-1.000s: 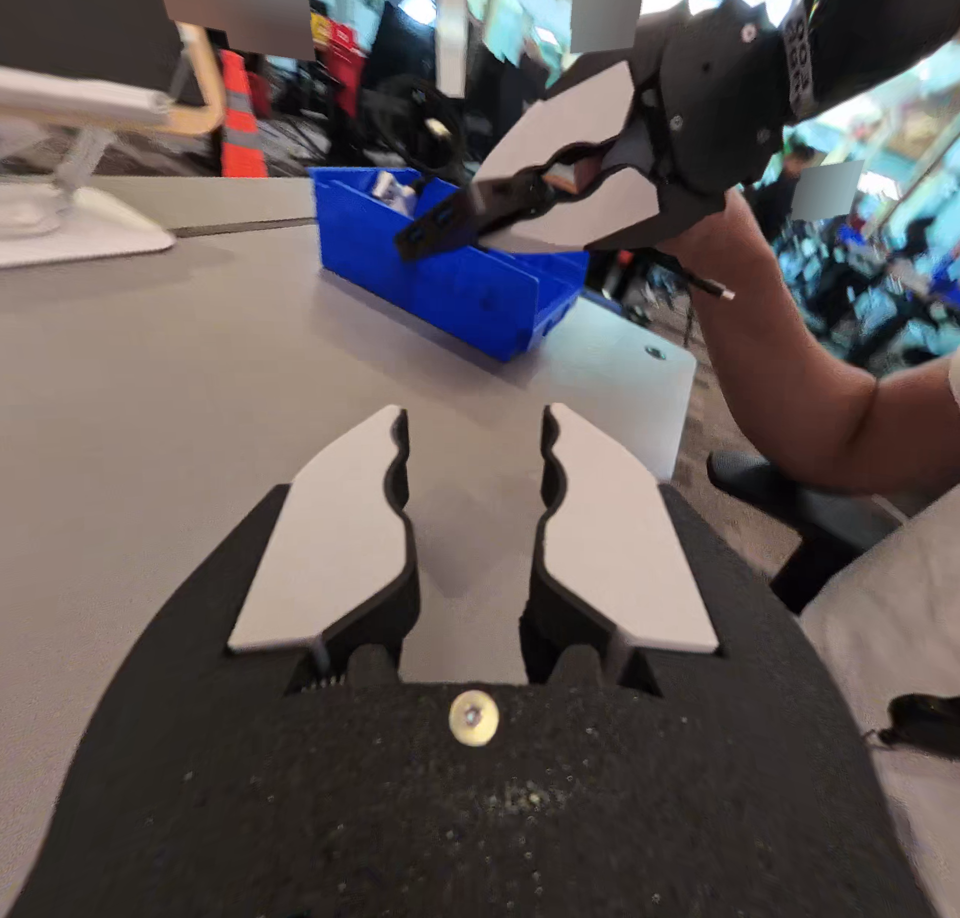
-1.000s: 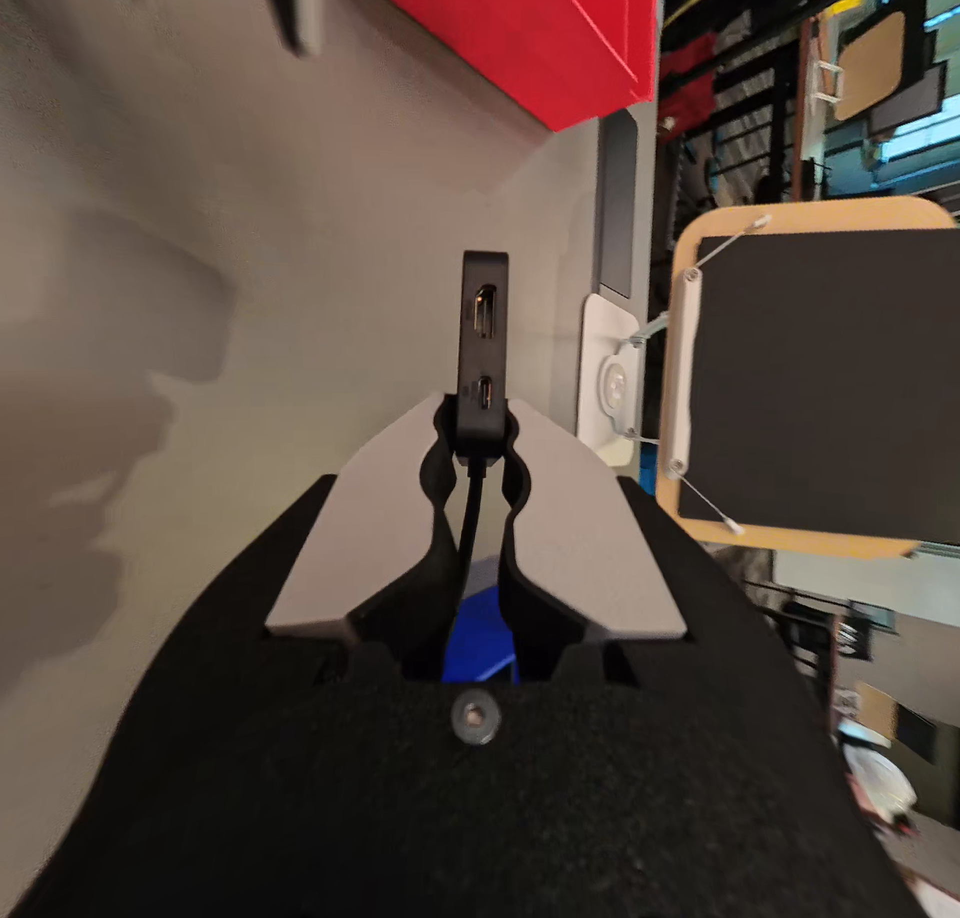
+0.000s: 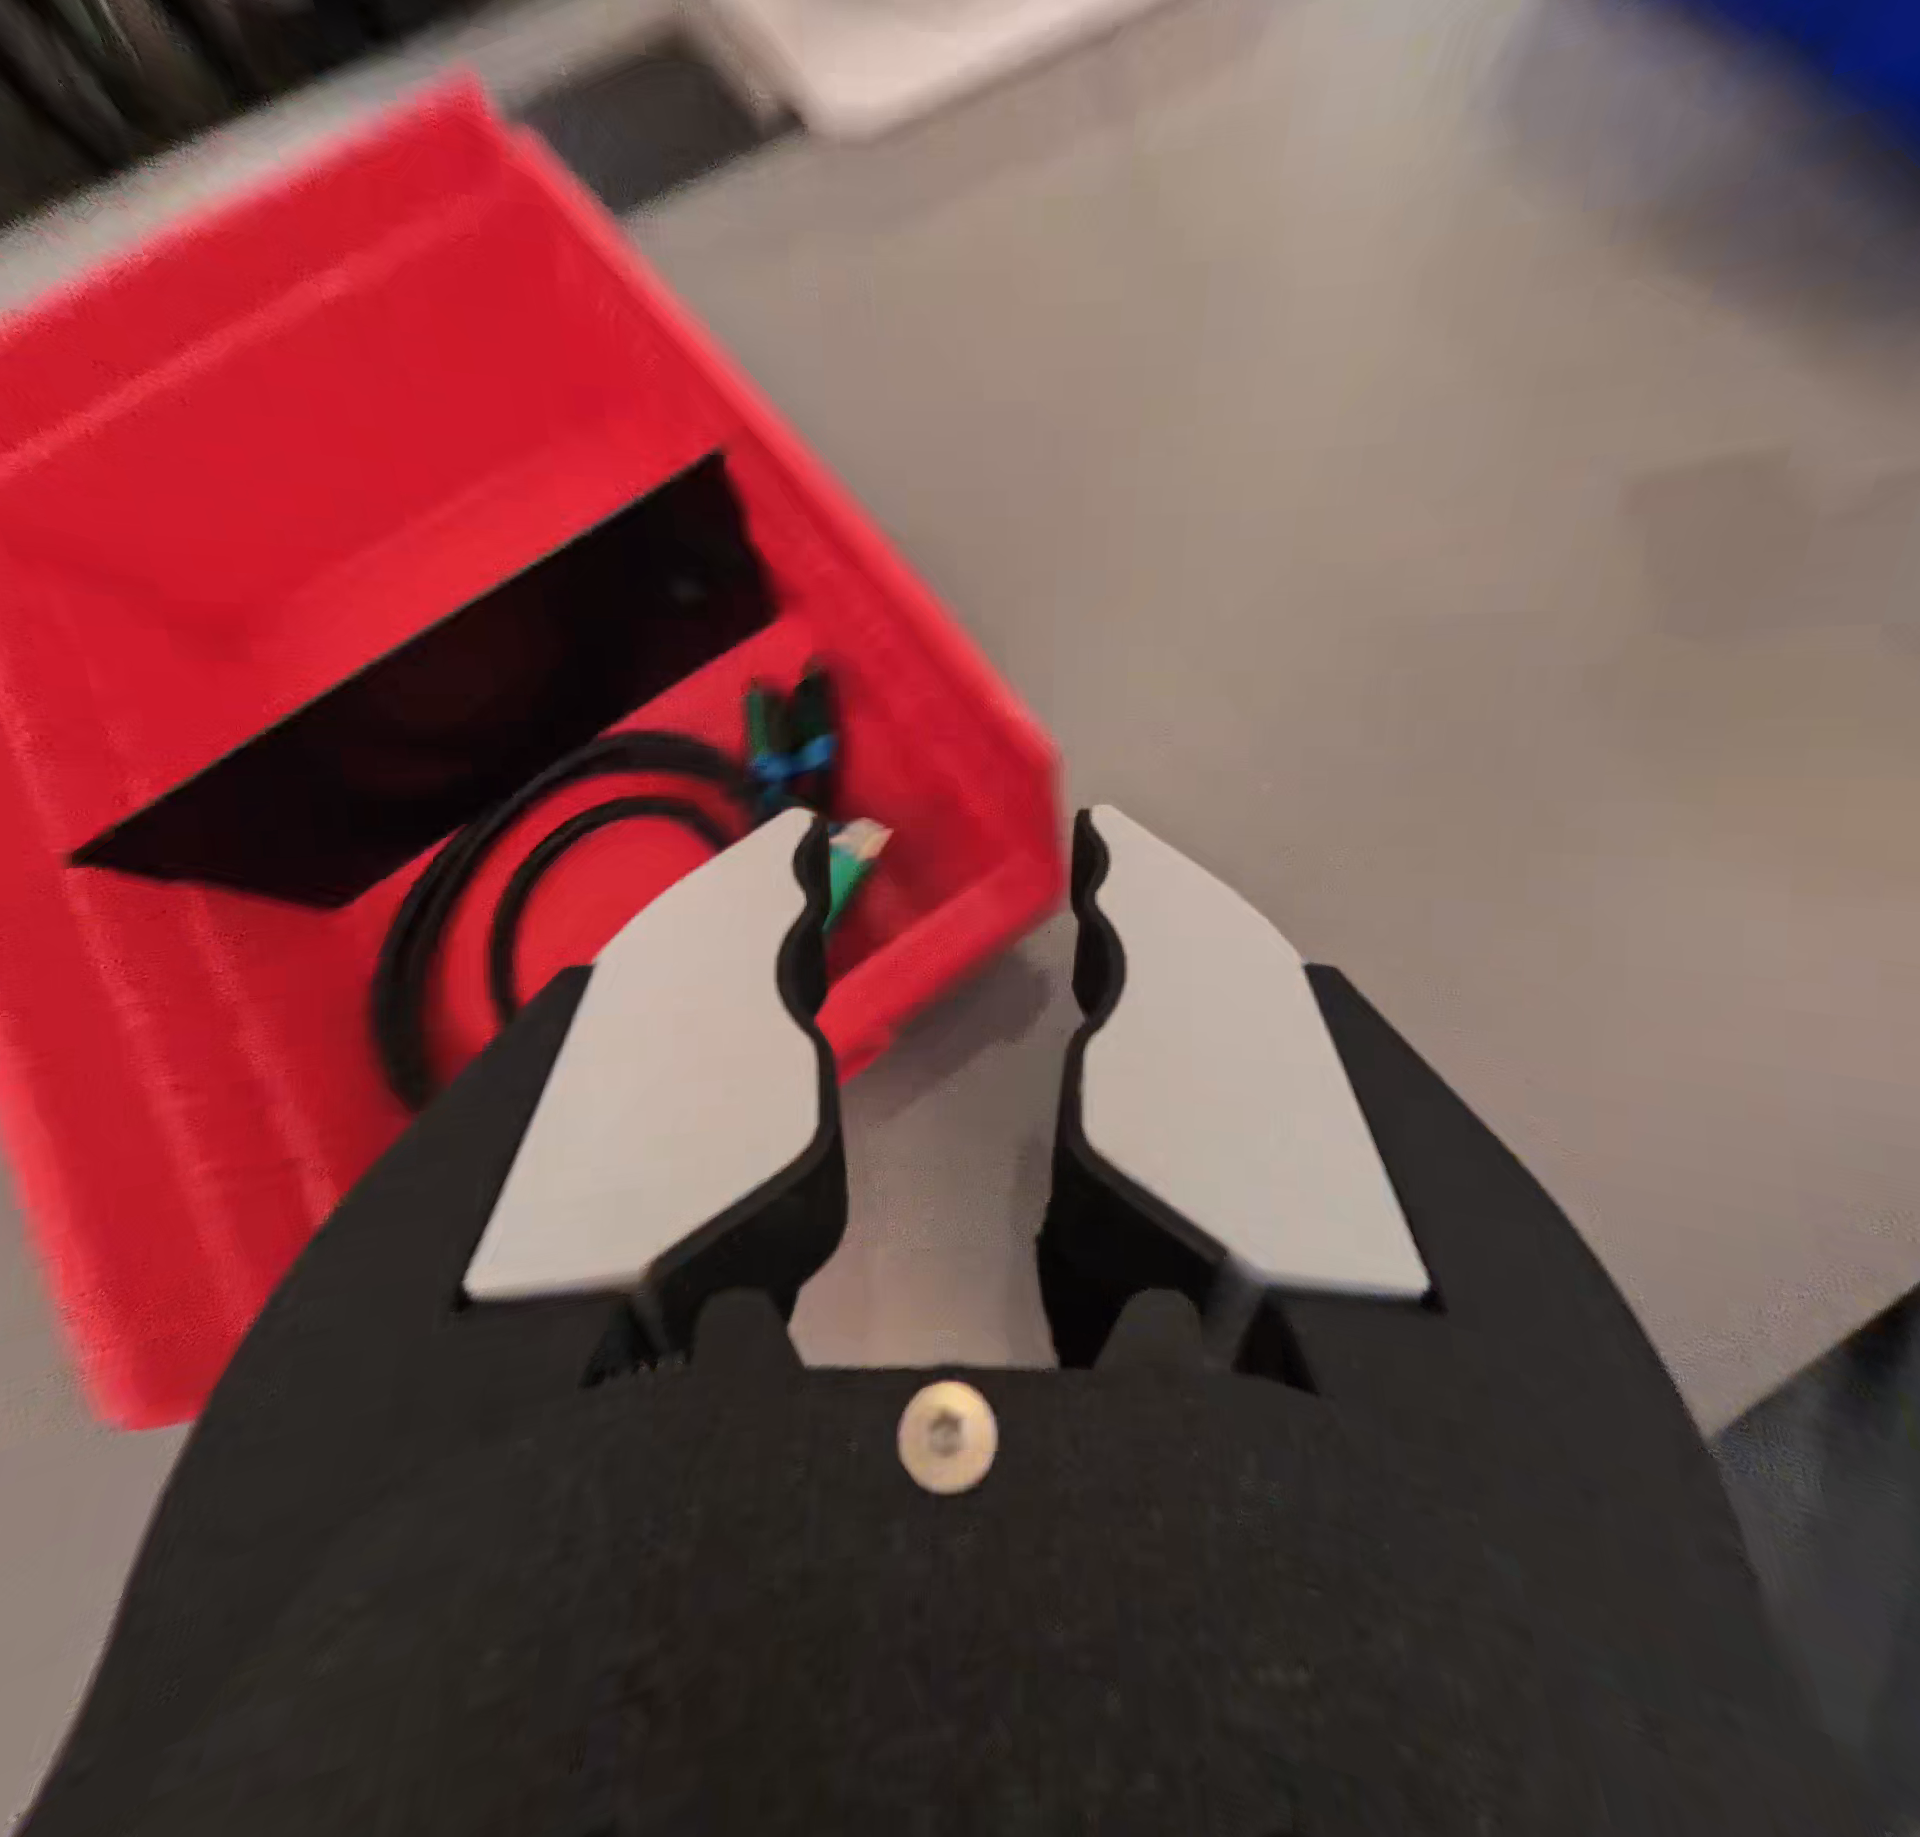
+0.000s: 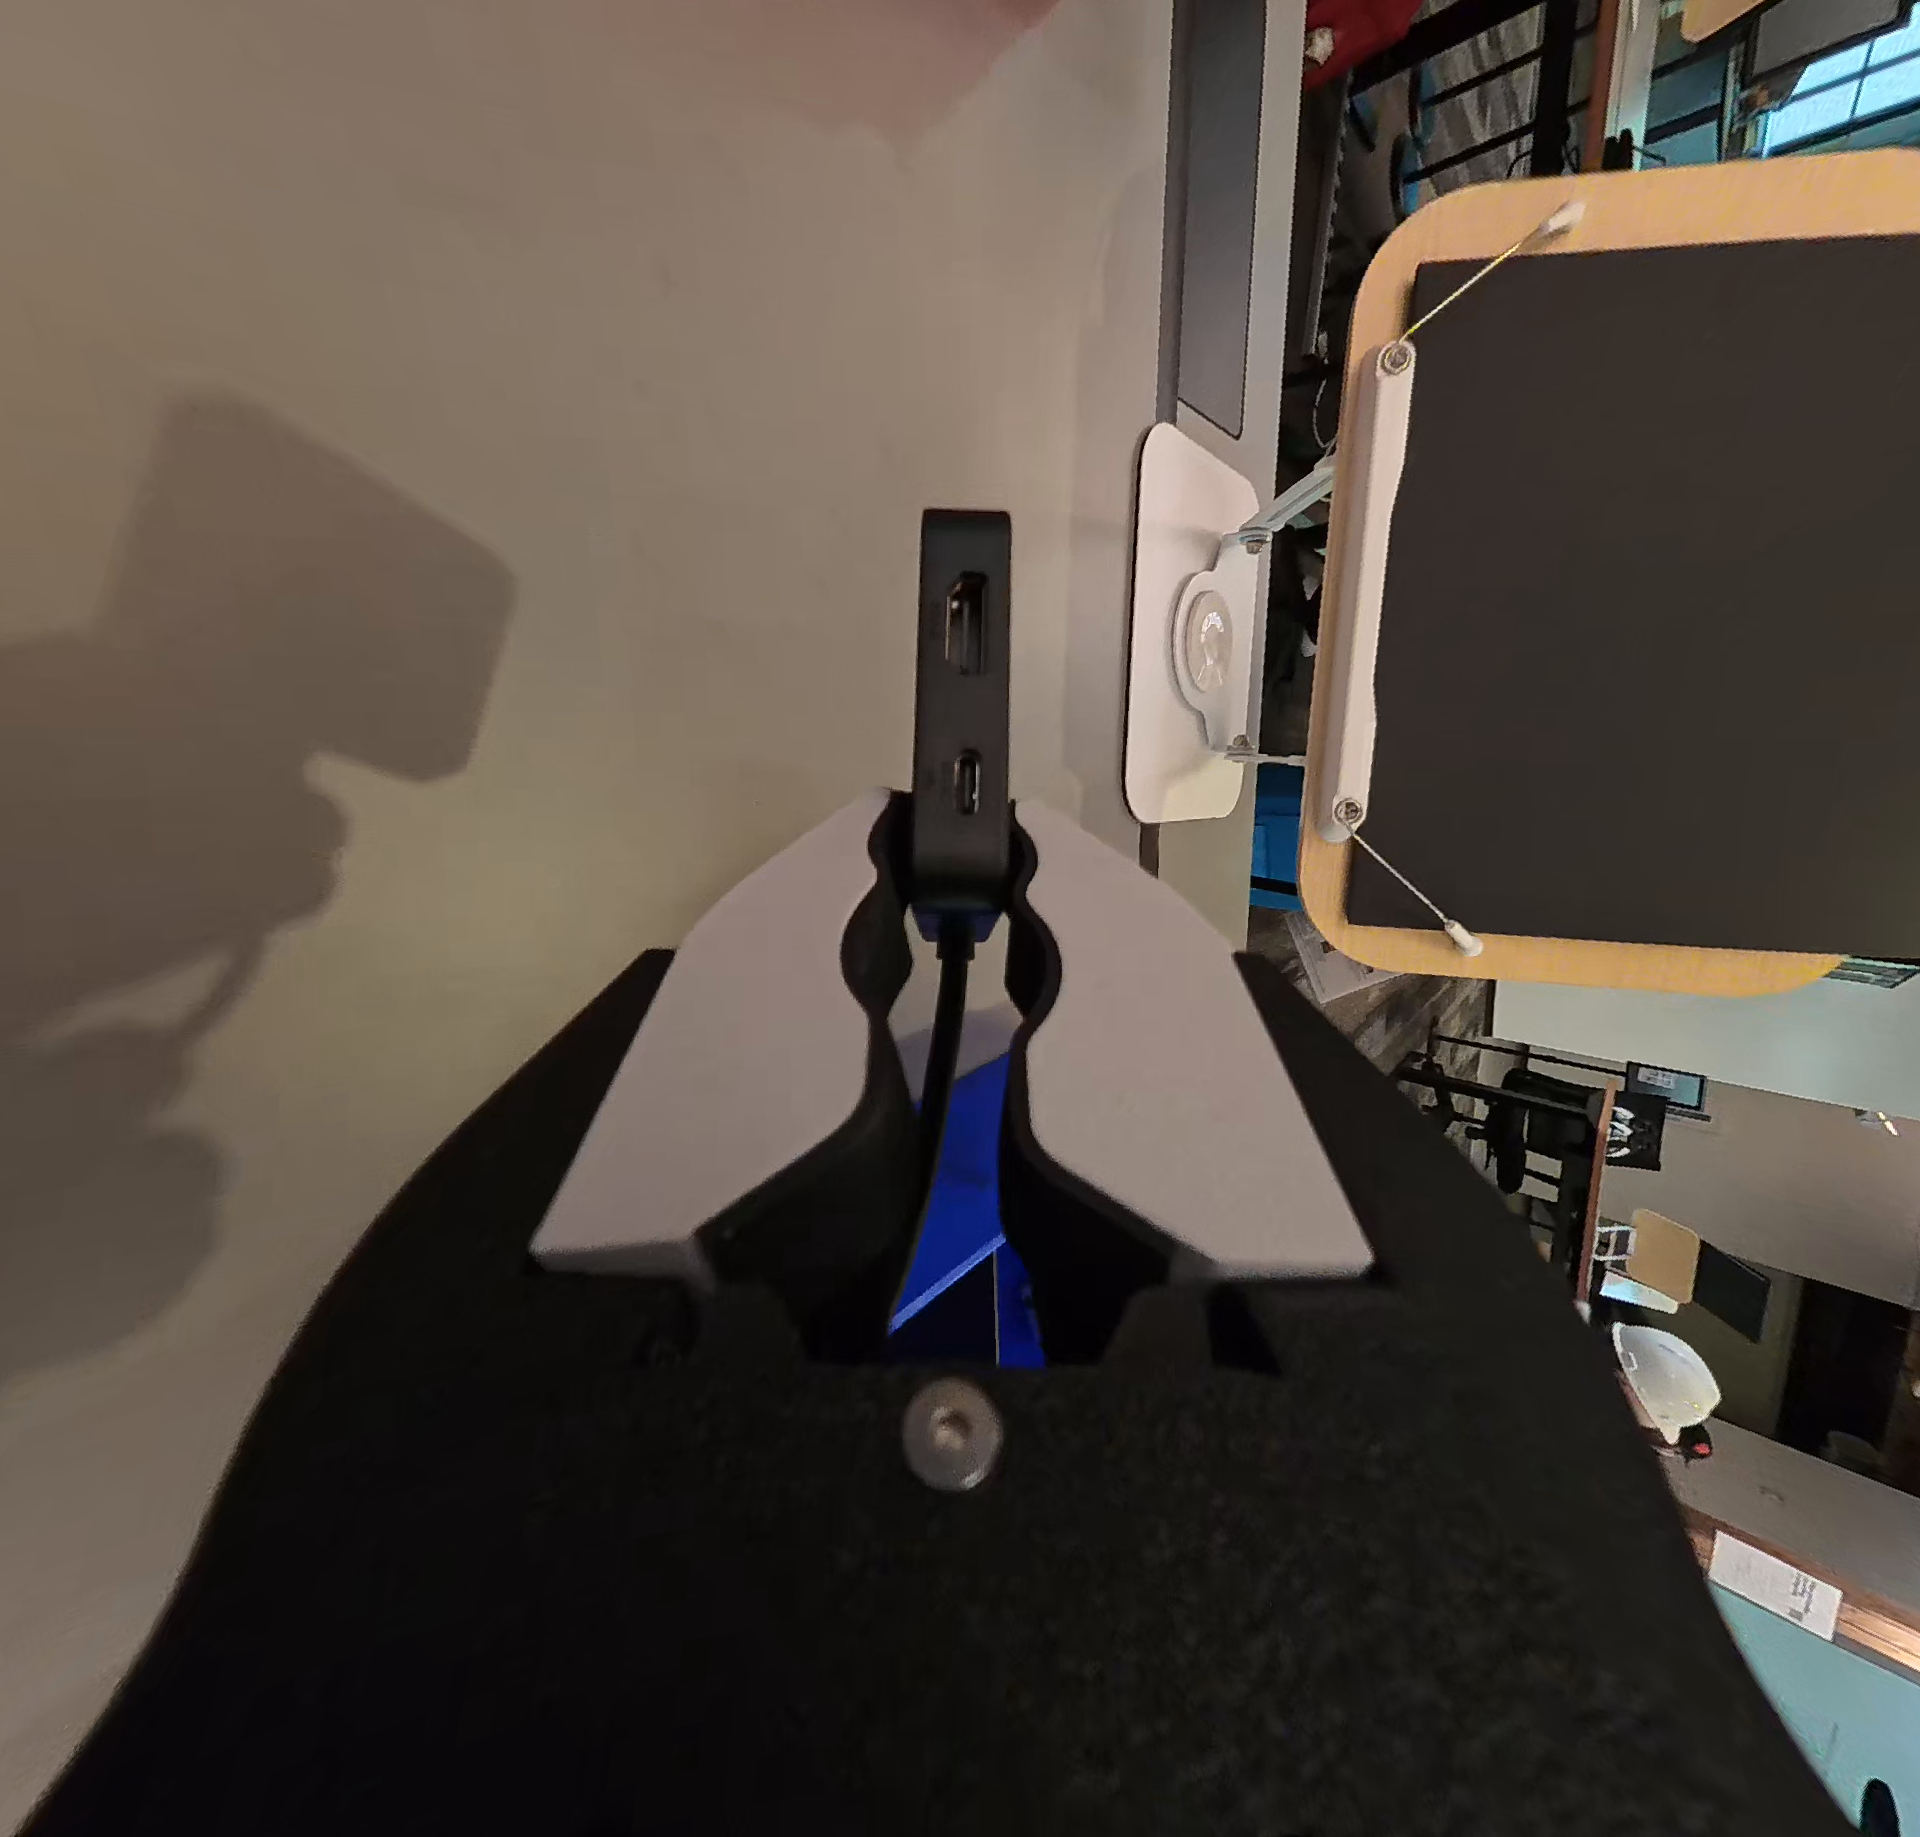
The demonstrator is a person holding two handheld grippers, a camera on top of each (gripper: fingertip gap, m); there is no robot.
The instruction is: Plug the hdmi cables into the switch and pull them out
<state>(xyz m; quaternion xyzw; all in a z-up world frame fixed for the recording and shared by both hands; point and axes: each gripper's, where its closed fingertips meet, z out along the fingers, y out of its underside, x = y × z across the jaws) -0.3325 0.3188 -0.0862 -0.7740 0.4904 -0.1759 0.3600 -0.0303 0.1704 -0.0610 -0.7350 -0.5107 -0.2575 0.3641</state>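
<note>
My right gripper (image 4: 954,821) is shut on a small black switch (image 4: 964,686) and holds it in the air above the grey table, ports facing me; its black cord (image 4: 935,1081) runs back between the fingers. My left gripper (image 3: 945,831) is open and empty, hovering over the near right corner of a red bin (image 3: 312,499). In the bin lie a coiled black cable (image 3: 468,894) with green and blue ended plugs (image 3: 821,831) and a flat black piece (image 3: 447,686). The left view is blurred.
The grey table (image 3: 1351,437) spreads right of the red bin. A white stand base (image 3: 966,21) is at the table's back; it also shows in the right wrist view (image 4: 1184,634) beside a wood-framed black panel (image 4: 1662,592). A blue bin corner (image 3: 1787,11) is top right.
My left gripper has swung left from facing the blue bin and the other gripper to hover over the red bin. The right gripper still holds the switch, shifted slightly away from the red bin.
</note>
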